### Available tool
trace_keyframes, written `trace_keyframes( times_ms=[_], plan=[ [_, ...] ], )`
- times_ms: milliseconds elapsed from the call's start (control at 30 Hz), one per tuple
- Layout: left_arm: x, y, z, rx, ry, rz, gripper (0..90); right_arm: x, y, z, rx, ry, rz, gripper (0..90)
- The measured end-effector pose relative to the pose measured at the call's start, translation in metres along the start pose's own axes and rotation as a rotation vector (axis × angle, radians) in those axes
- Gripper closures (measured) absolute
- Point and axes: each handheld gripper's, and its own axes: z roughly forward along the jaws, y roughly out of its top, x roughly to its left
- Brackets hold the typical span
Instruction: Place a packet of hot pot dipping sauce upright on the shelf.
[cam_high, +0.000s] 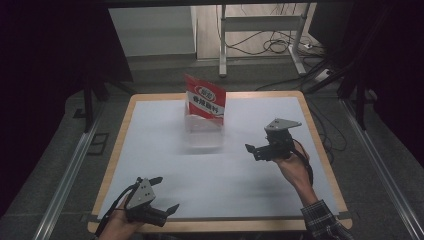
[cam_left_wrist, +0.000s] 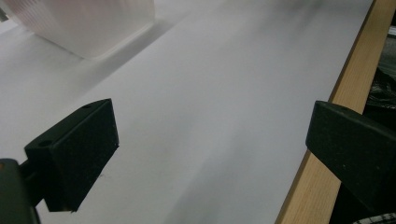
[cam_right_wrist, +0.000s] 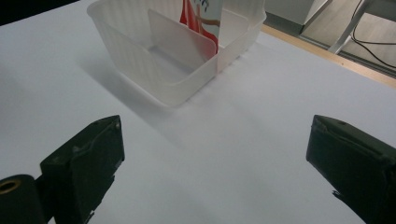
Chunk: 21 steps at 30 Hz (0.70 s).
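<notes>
A translucent white plastic bin (cam_high: 203, 131) stands at the middle back of the white table (cam_high: 210, 175); a divider (cam_right_wrist: 182, 44) splits it in two. A red and white packet (cam_high: 205, 102) stands upright in its far compartment, and the near compartment (cam_right_wrist: 166, 63) looks empty. My left gripper (cam_high: 165, 196) is open near the front left edge, nothing between its jaws. My right gripper (cam_high: 251, 149) is open at the right of the table, pointing left toward the bin (cam_right_wrist: 177, 51), well apart from it. The bin's corner (cam_left_wrist: 88, 23) shows top left in the left gripper view.
The table's wooden rim (cam_left_wrist: 345, 88) runs close by the left gripper. Beyond the table stand a white metal frame (cam_high: 260, 35) and loose cables (cam_high: 275, 47) on the floor. Dark curtains (cam_high: 45, 75) hang at both sides.
</notes>
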Motion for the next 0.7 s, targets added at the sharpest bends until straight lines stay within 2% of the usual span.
trace_keyframes(
  times_ms=[700],
  plan=[
    [0.0,0.0,0.0,0.002,0.002,0.004,2.4,0.011,-0.028,-0.031,0.006,-0.035,-0.032,2.7]
  ],
)
